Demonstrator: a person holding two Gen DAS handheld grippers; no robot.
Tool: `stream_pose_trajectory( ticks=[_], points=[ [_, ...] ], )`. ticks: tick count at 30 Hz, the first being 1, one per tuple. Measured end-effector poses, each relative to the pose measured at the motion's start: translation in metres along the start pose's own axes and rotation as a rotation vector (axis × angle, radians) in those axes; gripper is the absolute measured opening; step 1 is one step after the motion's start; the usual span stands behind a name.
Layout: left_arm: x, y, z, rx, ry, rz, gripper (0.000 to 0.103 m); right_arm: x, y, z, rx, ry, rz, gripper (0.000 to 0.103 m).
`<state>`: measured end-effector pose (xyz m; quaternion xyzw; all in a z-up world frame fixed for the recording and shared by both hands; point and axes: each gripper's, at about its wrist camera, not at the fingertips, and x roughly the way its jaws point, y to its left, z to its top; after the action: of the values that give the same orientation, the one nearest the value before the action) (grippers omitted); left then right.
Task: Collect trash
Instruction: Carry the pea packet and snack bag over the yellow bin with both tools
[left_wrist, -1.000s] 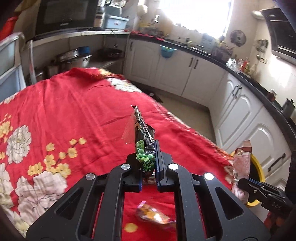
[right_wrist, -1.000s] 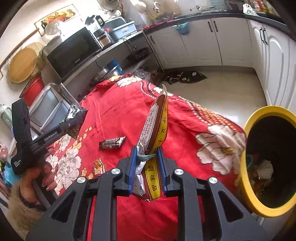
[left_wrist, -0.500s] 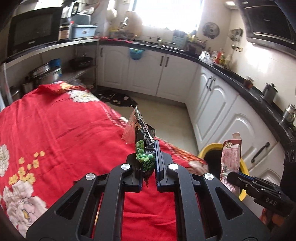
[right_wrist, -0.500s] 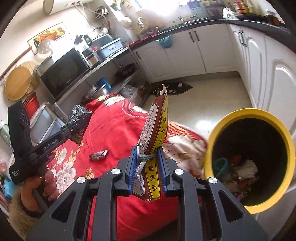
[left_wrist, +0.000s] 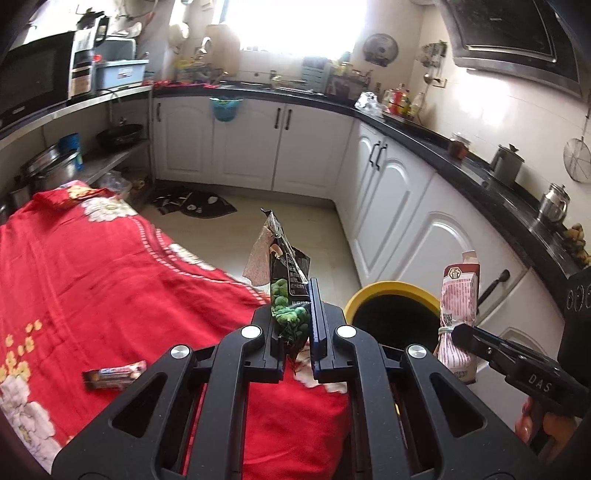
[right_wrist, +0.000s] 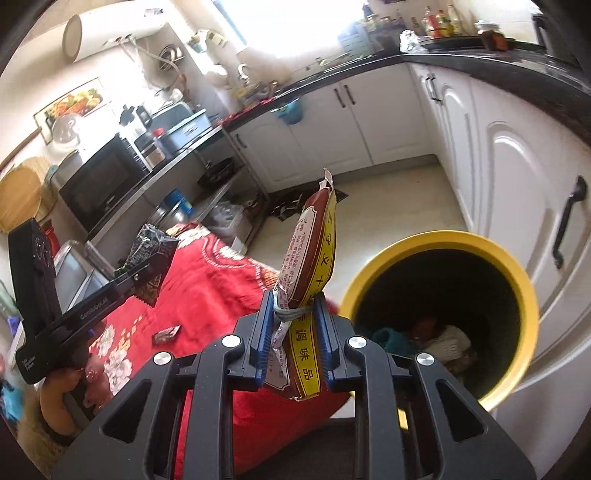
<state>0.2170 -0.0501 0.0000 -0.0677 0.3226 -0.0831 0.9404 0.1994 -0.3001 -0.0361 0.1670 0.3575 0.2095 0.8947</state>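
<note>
My left gripper (left_wrist: 293, 314) is shut on a black and green pea snack bag (left_wrist: 284, 280), held upright over the table's edge. My right gripper (right_wrist: 293, 325) is shut on a brown and yellow seasoning packet (right_wrist: 310, 258), held beside the rim of the yellow trash bin (right_wrist: 524, 288). The bin (left_wrist: 373, 290) stands on the floor past the table corner and holds some trash. The right gripper with its packet (left_wrist: 460, 314) shows at the right of the left wrist view. The left gripper with its bag (right_wrist: 151, 254) shows at the left of the right wrist view.
The table wears a red floral cloth (left_wrist: 92, 266). A snack bar wrapper (left_wrist: 114, 373) lies on it, also seen in the right wrist view (right_wrist: 167, 334). White cabinets (left_wrist: 399, 206) stand close behind the bin. A dark mat (left_wrist: 192, 205) lies on the floor.
Both grippers have swung right from over the table toward the yellow bin, still holding their wrappers. The bin now fills more of the right wrist view.
</note>
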Motion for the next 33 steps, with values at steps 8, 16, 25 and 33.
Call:
stream_pose_trajectory(
  ticks=[8,16,25,33],
  points=[
    [0.012,-0.031,0.004,0.031,-0.003,-0.045,0.005,-0.017,-0.026,0.003,0.016,-0.043,-0.076,0.021],
    [0.023,-0.055,0.005,0.067,0.006,-0.086,0.005,-0.026,-0.045,0.003,0.023,-0.065,-0.142,0.021],
    [0.042,-0.085,-0.001,0.110,0.037,-0.133,0.006,-0.026,-0.063,0.000,0.013,-0.058,-0.214,0.021],
    [0.063,-0.106,-0.008,0.135,0.086,-0.177,0.006,-0.016,-0.079,-0.009,0.030,-0.027,-0.248,0.021]
  ],
)
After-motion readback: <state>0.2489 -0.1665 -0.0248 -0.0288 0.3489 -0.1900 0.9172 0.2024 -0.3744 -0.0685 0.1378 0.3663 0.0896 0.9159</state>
